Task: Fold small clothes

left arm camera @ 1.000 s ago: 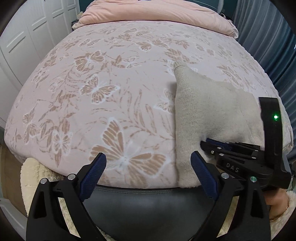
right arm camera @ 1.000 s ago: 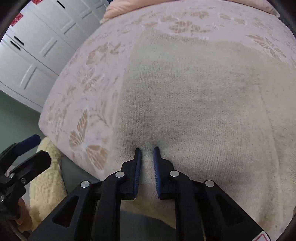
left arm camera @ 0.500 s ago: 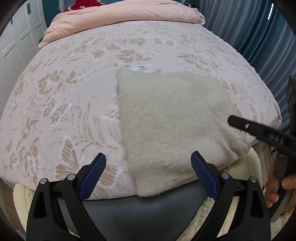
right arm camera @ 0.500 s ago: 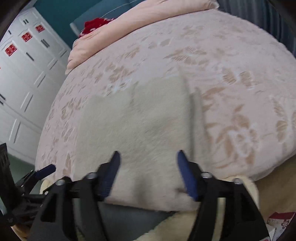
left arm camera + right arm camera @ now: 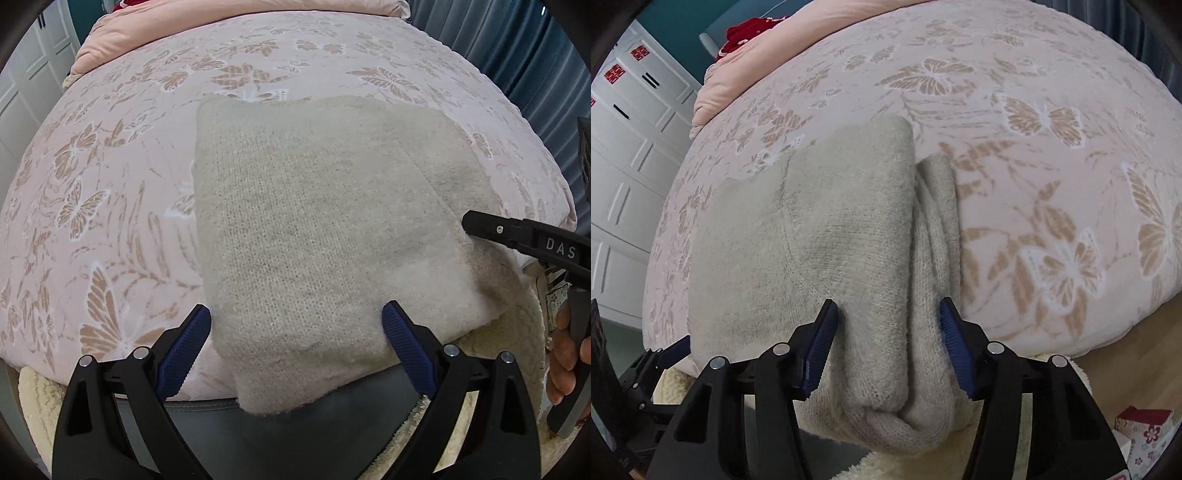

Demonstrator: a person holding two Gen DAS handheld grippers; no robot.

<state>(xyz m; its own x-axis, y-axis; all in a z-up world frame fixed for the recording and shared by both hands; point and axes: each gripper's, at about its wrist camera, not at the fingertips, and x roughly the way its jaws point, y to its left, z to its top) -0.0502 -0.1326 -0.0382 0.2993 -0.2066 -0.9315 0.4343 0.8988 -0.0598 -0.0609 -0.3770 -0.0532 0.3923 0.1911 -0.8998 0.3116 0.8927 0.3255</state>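
Mid-fold: right gripper (image 5: 886, 325), jaws just narrowing, straddles sweater (image 5: 827, 236) edge w/o pinching; left gripper (image 5: 295, 328) wide, empty; next, prob. pinch & fold.

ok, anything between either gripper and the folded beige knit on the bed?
Nothing visible. The left gripper hangs open over the beige knit garment's near edge; the right gripper, whose fingers have just been closing, straddles its right-hand fold. Only the butterfly bedspread lies around it.
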